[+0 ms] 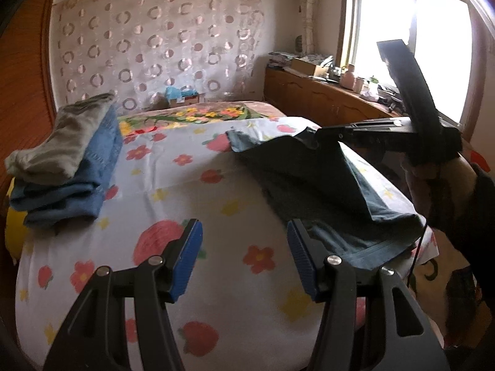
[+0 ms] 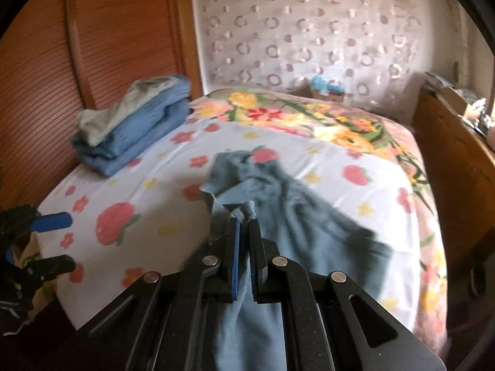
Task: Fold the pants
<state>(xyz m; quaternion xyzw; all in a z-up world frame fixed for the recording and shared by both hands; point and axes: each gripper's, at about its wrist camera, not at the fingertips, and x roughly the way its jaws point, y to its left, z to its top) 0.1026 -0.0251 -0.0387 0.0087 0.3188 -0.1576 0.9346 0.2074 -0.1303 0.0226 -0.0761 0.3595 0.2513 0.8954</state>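
We are working over a bed with a flowered sheet (image 1: 191, 185), and the dark teal pants (image 1: 324, 182) are lying toward the right side of the left wrist view, reaching from mid-frame down to the lower right. In that view our right gripper (image 1: 312, 140) is coming in from the right edge and pinching an edge of the pants, raising the cloth into a tent above the sheet. The right wrist view is showing the same grip up close: the right gripper (image 2: 243, 216) is pressing its jaws together on a bunched fold of the pants (image 2: 297, 204), with fabric running down between the fingers toward the bottom of the frame and the rest spreading away toward centre right. Our left gripper (image 1: 244, 238) is standing spread apart at lower centre, holding nothing, with the pants just beside its right-hand finger. A stack of folded clothes (image 1: 65, 170) is sitting at the left of the bed.
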